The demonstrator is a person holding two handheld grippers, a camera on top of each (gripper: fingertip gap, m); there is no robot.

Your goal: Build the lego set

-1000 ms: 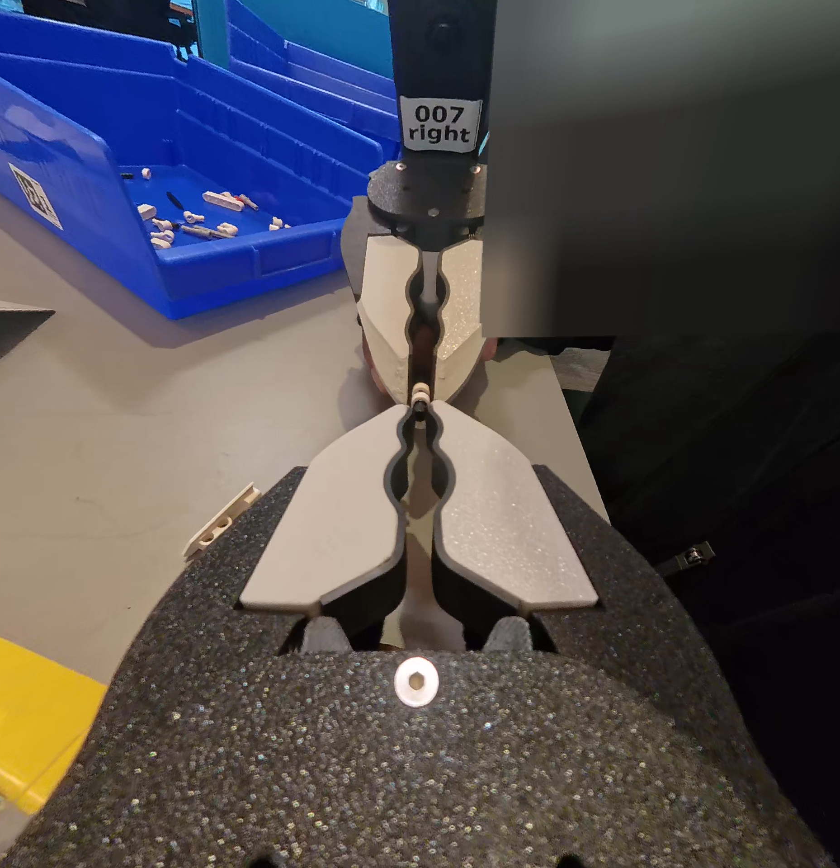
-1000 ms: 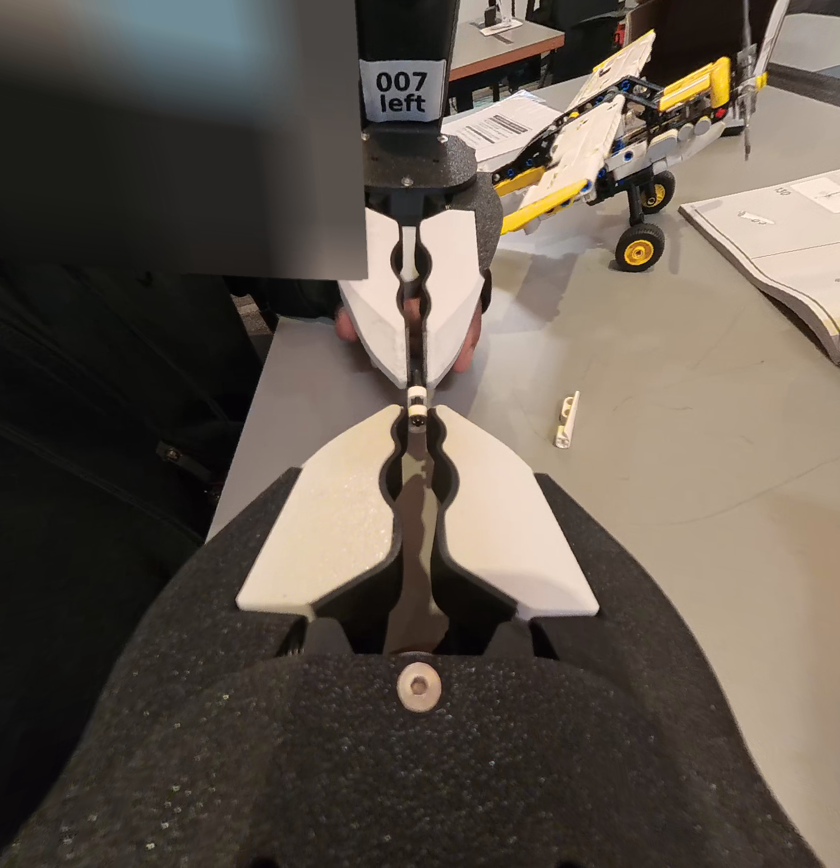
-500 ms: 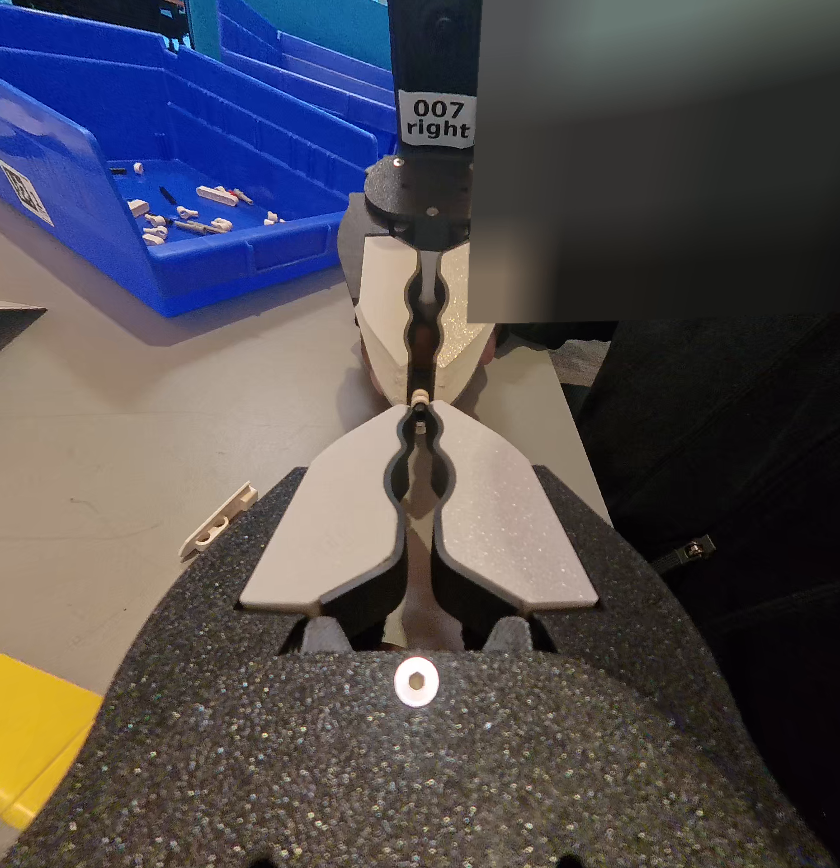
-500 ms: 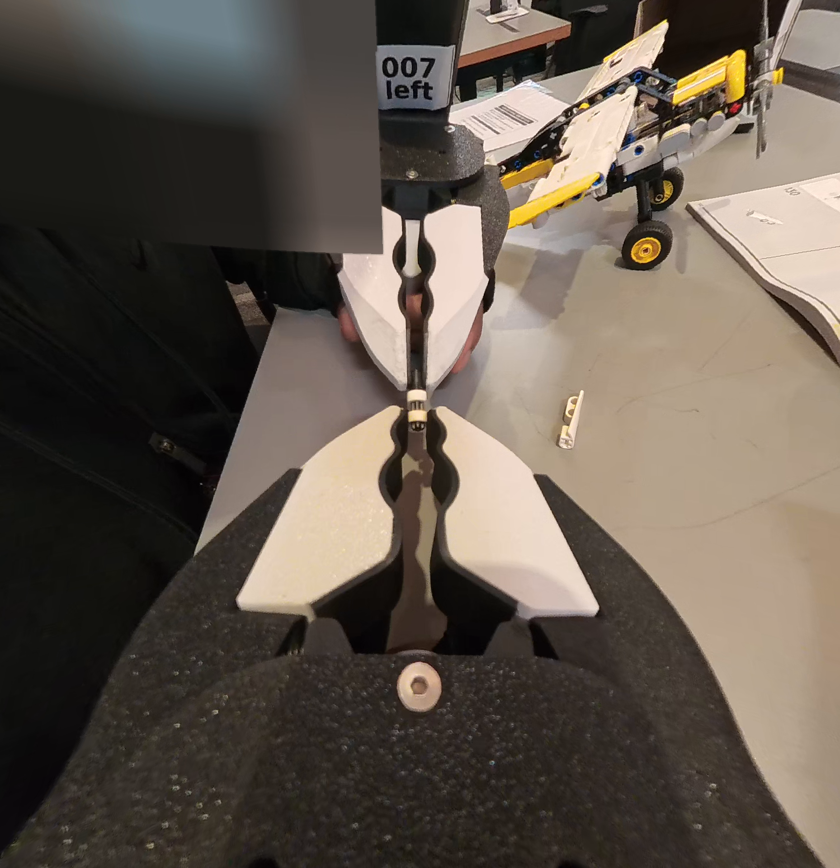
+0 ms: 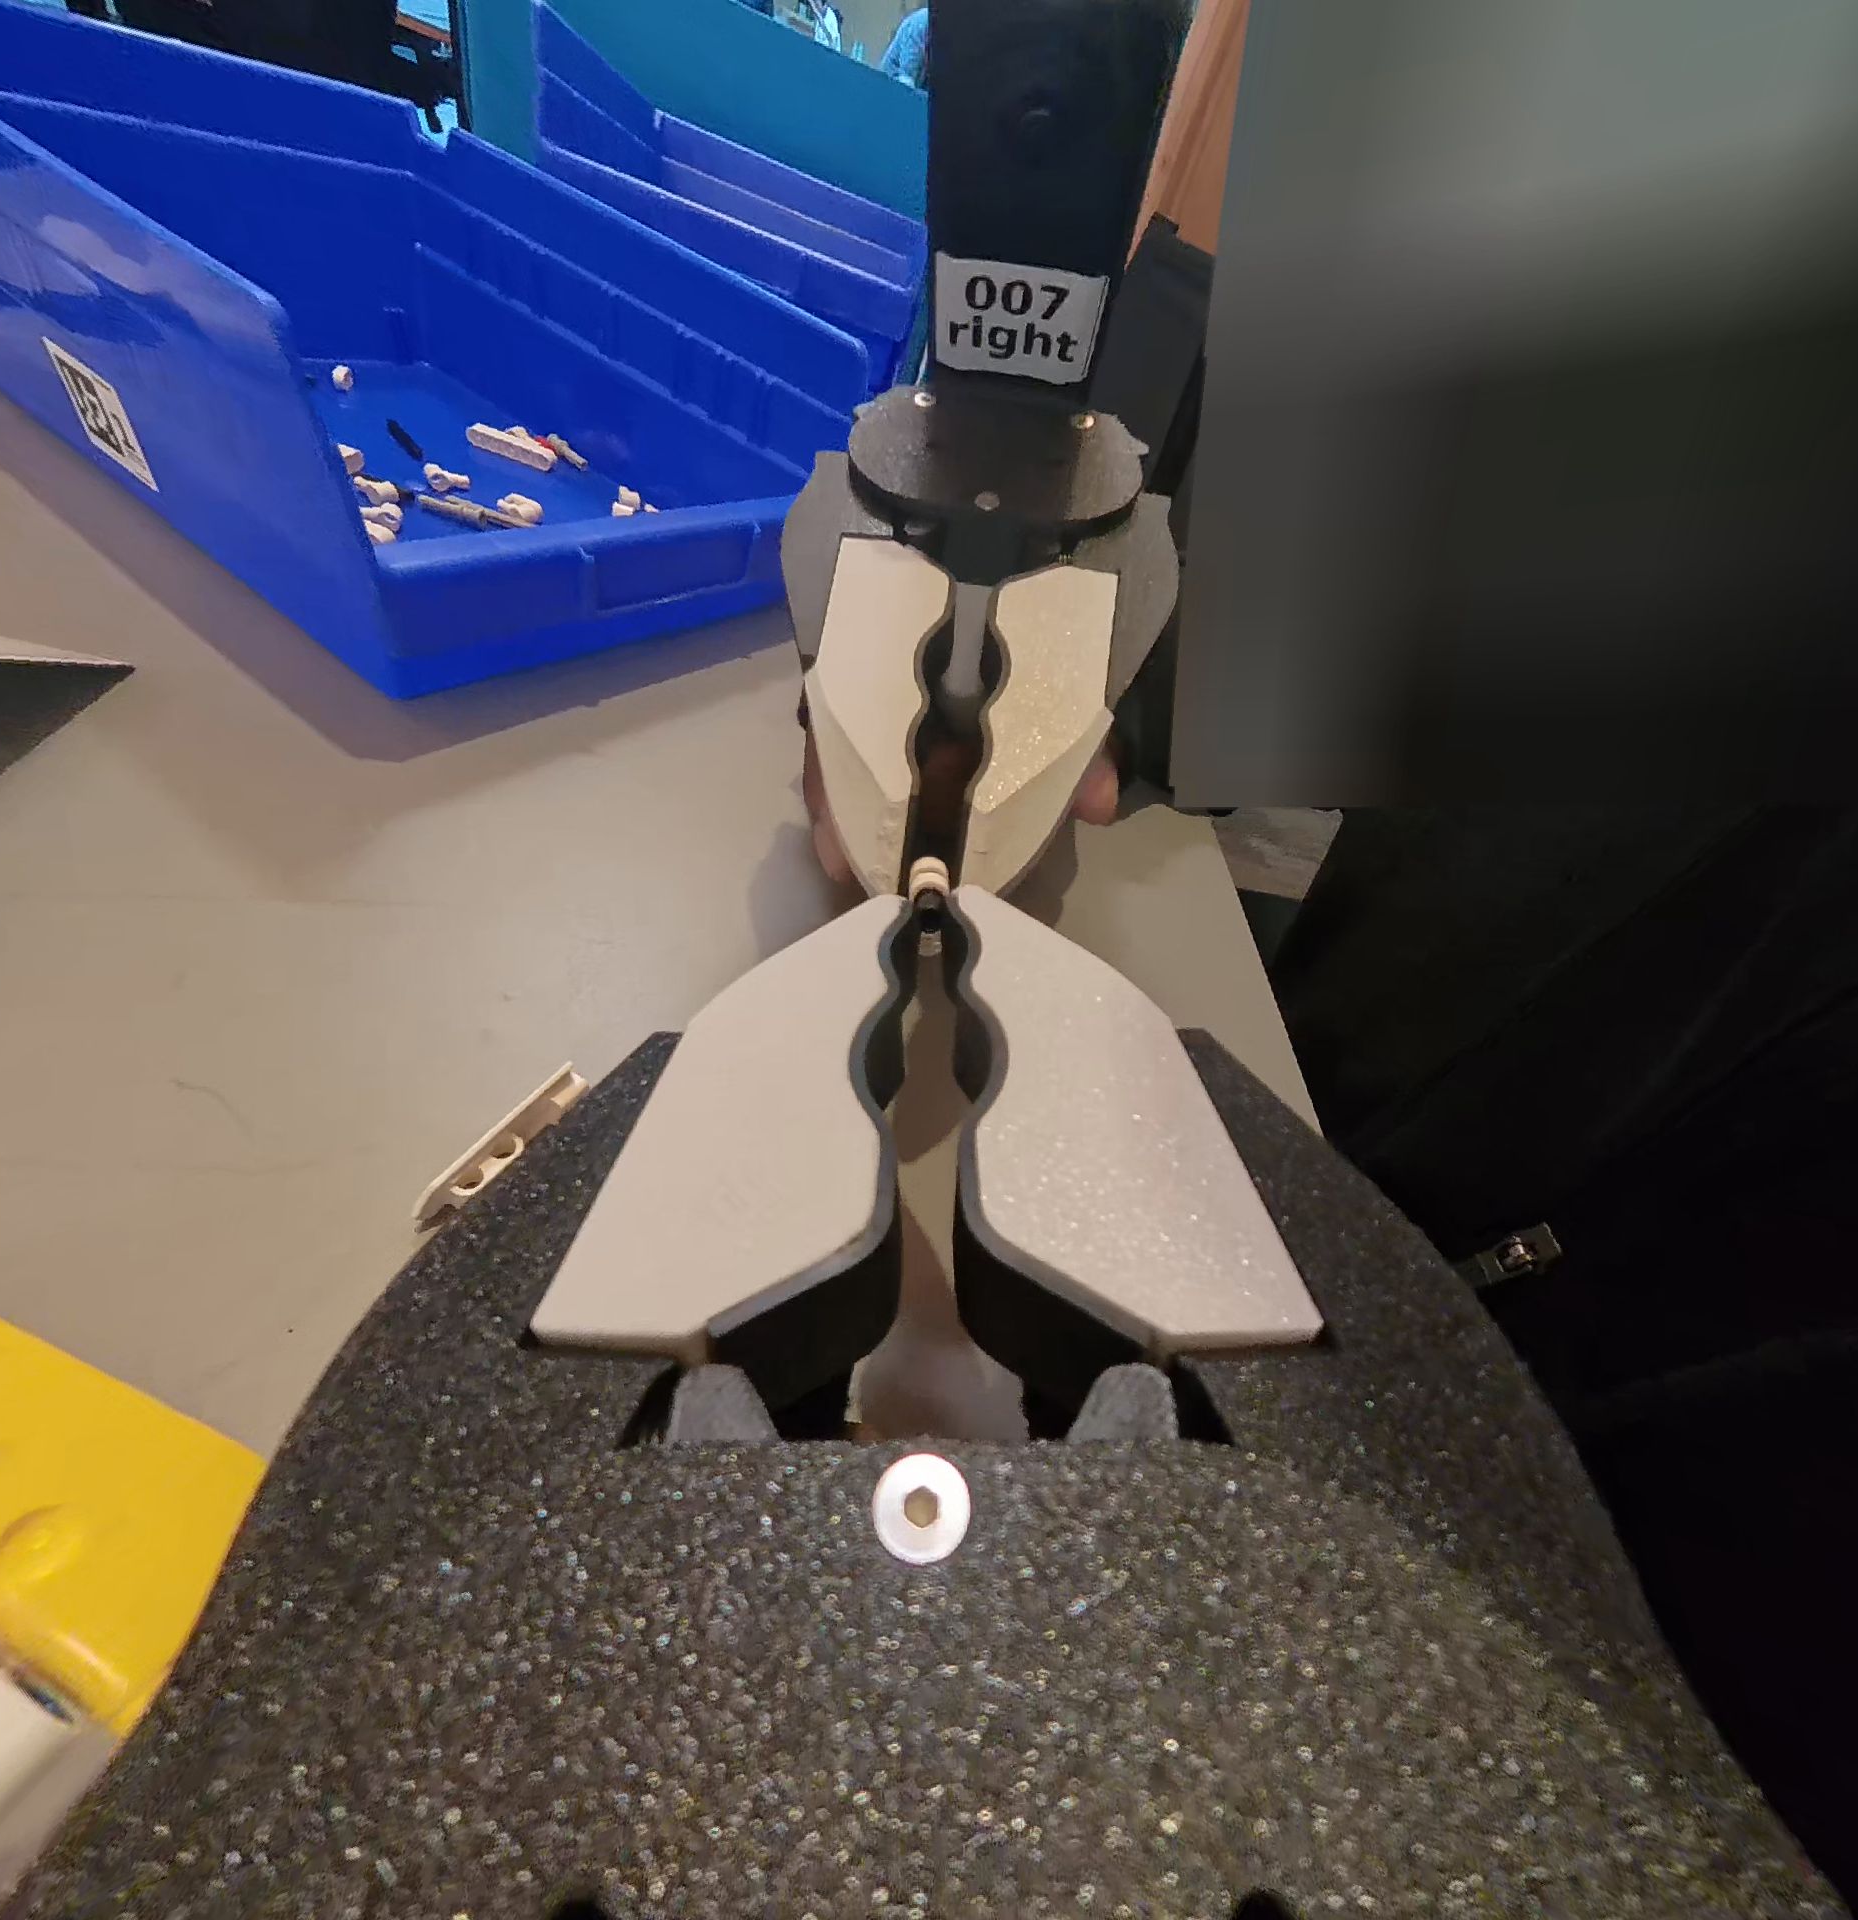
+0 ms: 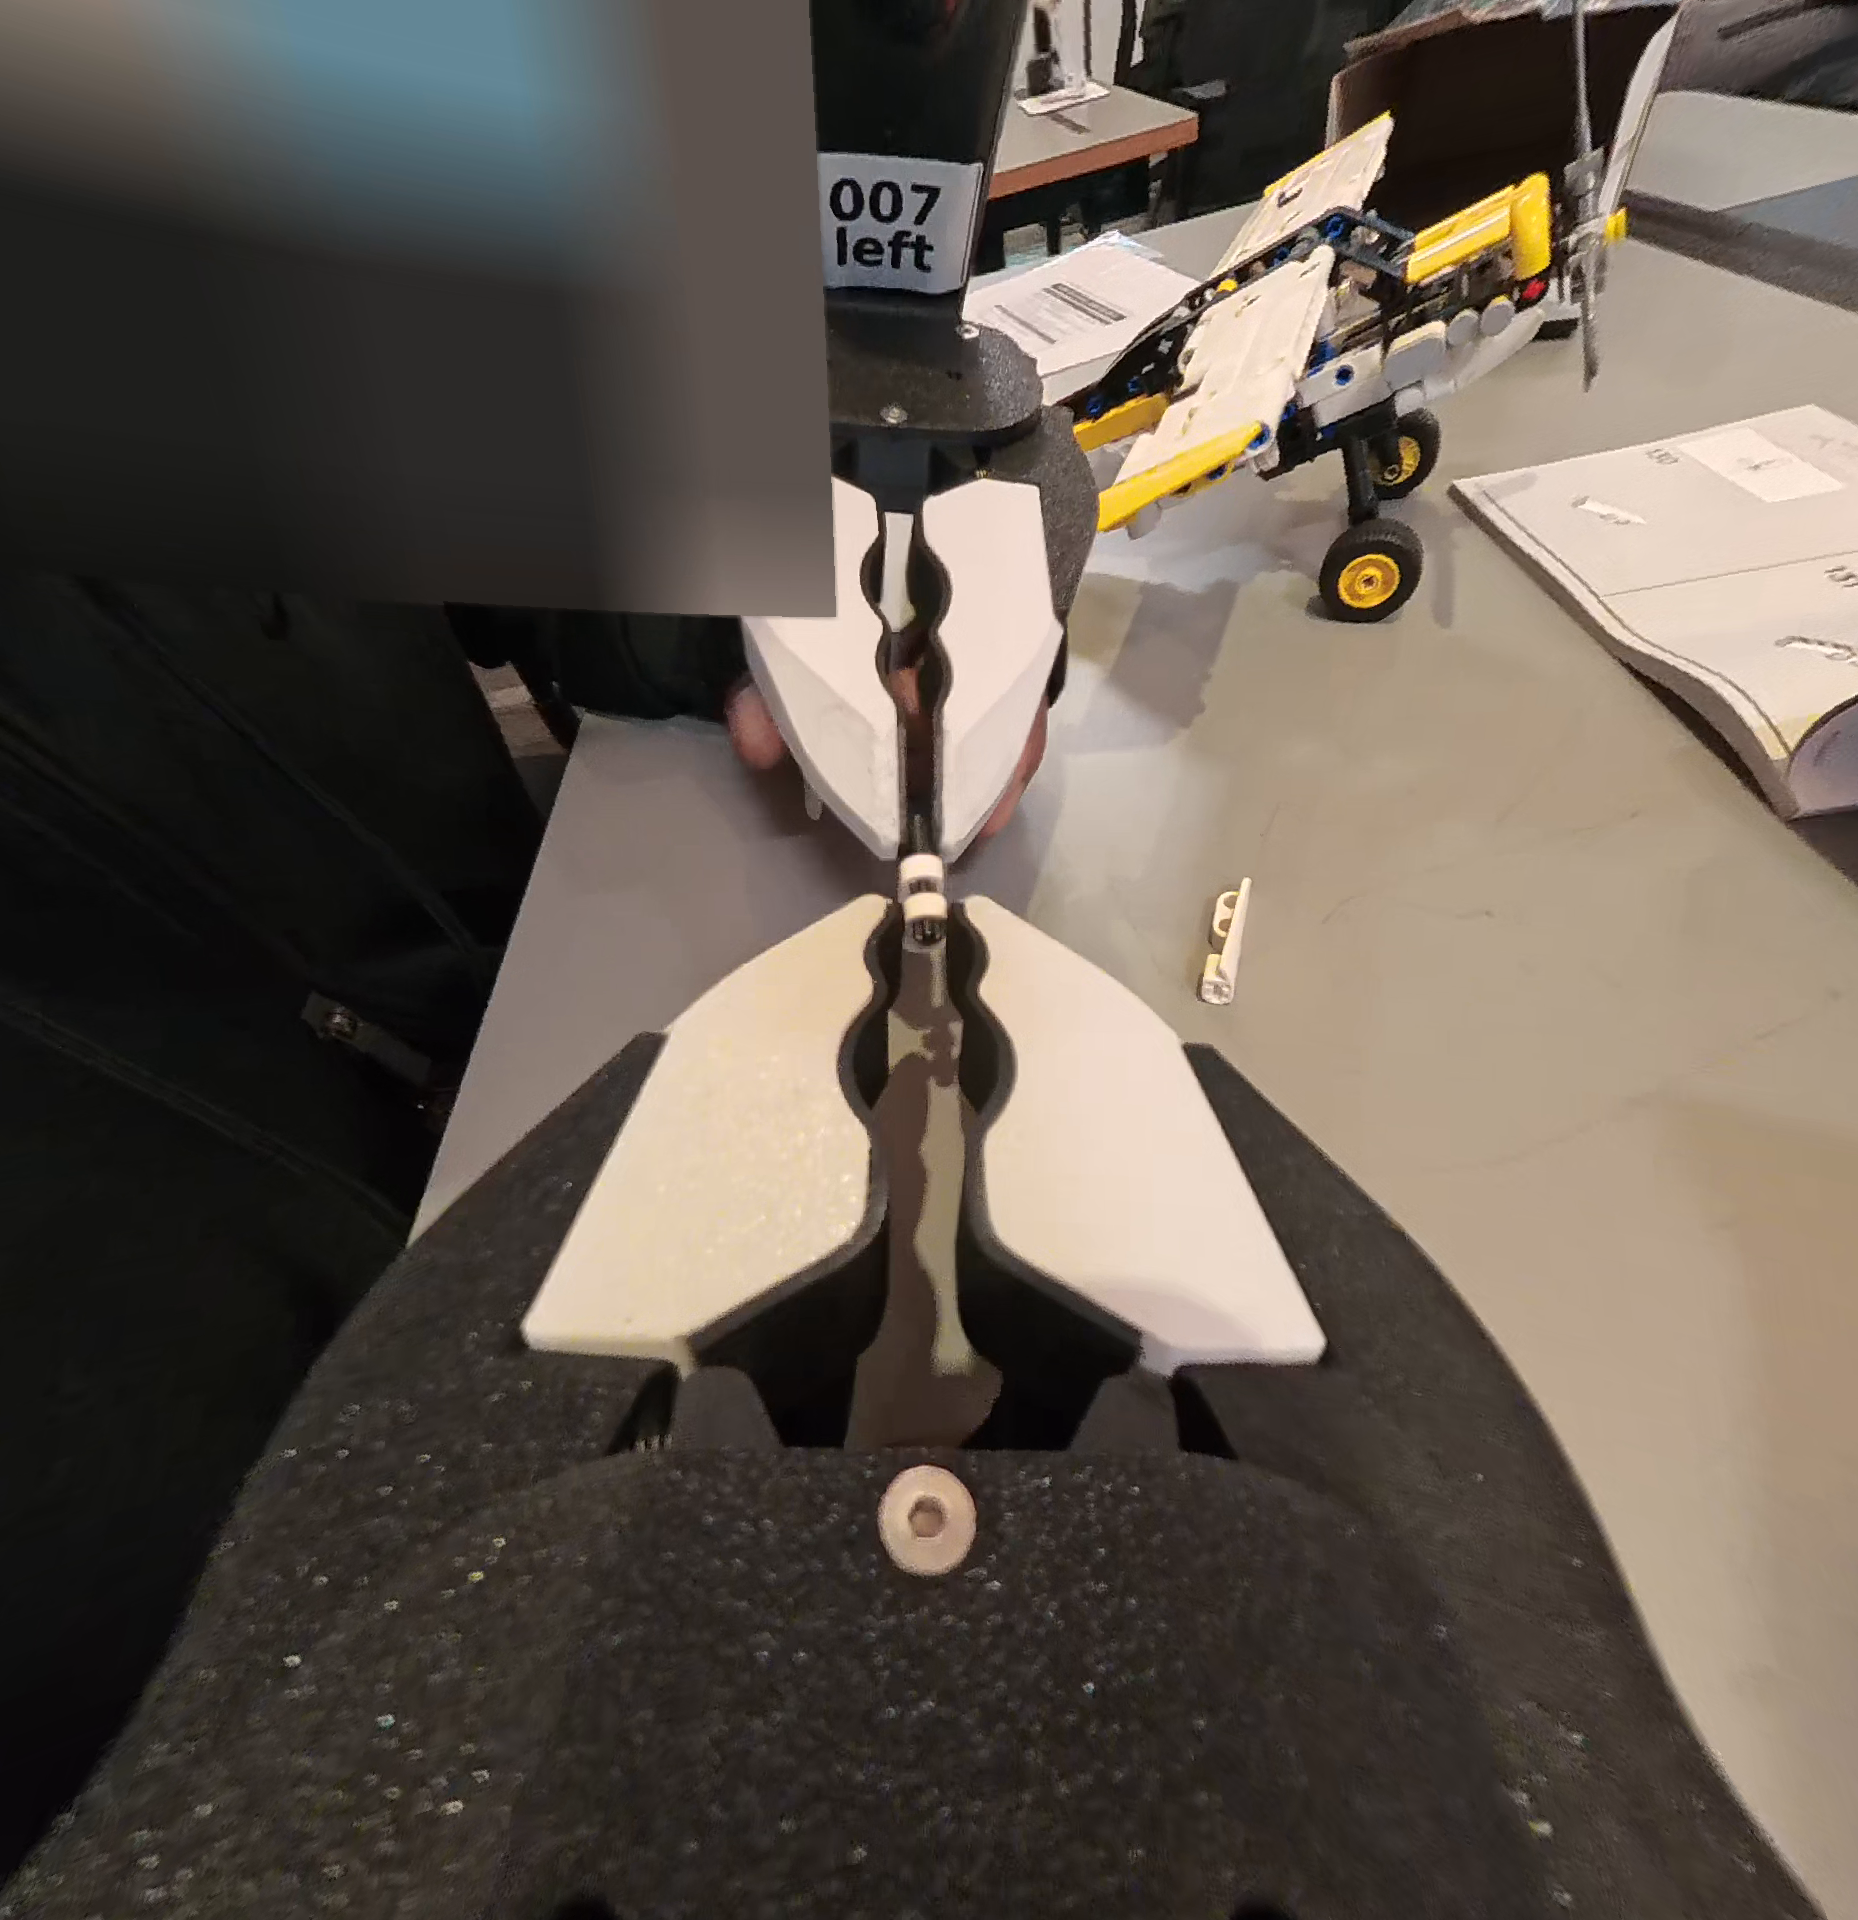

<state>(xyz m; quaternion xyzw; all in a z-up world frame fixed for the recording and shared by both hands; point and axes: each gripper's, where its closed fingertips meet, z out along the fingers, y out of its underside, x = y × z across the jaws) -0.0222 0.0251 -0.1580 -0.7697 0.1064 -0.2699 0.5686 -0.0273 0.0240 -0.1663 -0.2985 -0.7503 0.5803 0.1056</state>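
Tongs meeting: where the two pairs come tip to tip above the desk edge, joined by one small piece made of a black pin (image 5: pixel 930 914) and a white bush (image 6: pixel 923 869).
Left tongs (image 5: pixel 927 912): nearly closed, pinching the black pin end of the piece; in the right wrist view, seen opposite (image 6: pixel 920 847), gripping that thin dark shaft, white bush sticking out just past the tips.
Right tongs (image 6: pixel 923 920): clenched on the white bush end, tips pressed to either side of it; in the left wrist view, seen opposite (image 5: pixel 930 878), with the cream-coloured bush at the tips.
Piece location: off the desk, held in the air between both pairs of tongs.
Desk (image 6: pixel 1424 1091): grey, with its edge running beside a person in dark clothing.
Loose part: small white beam (image 6: pixel 1224 940) lying flat on the desk just beside the right tongs; also visible partly hidden behind the left tongs' body (image 5: pixel 499 1143).
Blue bin (image 5: pixel 489 582): open-fronted, on the desk, holding scattered small pale parts.
Model plane (image 6: pixel 1351 343): white and yellow brick build with black wheels, standing farther back.
Booklet (image 6: pixel 1714 582): open, lying near the plane.
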